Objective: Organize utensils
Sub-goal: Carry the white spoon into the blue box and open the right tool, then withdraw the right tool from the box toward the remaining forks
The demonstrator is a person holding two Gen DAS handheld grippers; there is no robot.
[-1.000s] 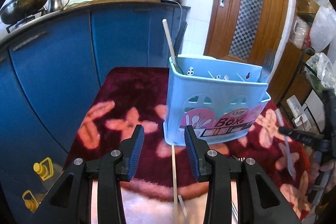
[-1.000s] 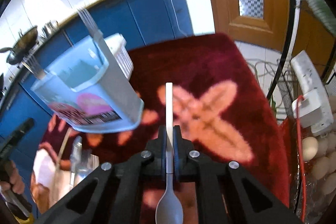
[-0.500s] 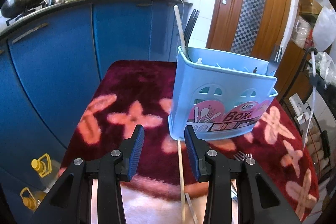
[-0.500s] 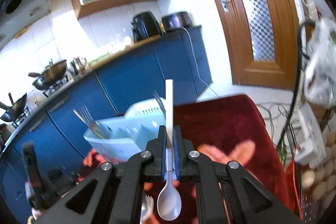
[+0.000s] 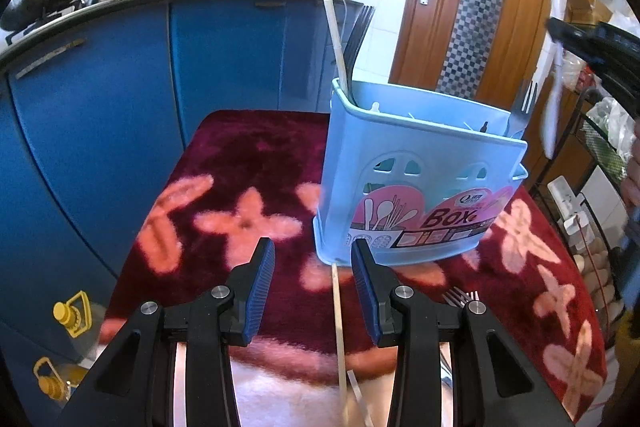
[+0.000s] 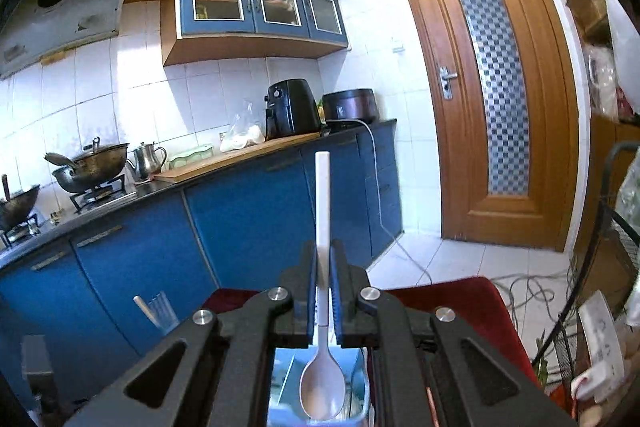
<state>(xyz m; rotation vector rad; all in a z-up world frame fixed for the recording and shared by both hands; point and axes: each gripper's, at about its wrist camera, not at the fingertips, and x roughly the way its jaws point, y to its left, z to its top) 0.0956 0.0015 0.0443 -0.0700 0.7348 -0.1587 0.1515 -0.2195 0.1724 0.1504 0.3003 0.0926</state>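
Note:
A light blue utensil box (image 5: 416, 183) stands on the red floral cloth (image 5: 240, 195), holding a wooden chopstick (image 5: 335, 43), dark chopsticks and a fork (image 5: 522, 107). My left gripper (image 5: 314, 267) is open and empty, just in front of the box's left corner. A chopstick (image 5: 338, 323) lies on the cloth between its fingers. My right gripper (image 6: 323, 275) is shut on a white plastic spoon (image 6: 323, 379), handle up, bowl hanging over the box (image 6: 288, 387) below. In the left wrist view it (image 5: 592, 47) hovers above the box's right end with the spoon (image 5: 550, 115).
A fork (image 5: 460, 295) lies on the cloth by my left gripper's right finger. Blue cabinets (image 5: 120, 99) stand behind and left. A wire rack with a power strip (image 5: 568, 195) is at the right. Oil bottles (image 5: 72, 315) sit on the floor at left.
My right gripper has tilted up and risen with the spoon, so it now sits over the box. My left gripper has drawn back slightly and stayed open.

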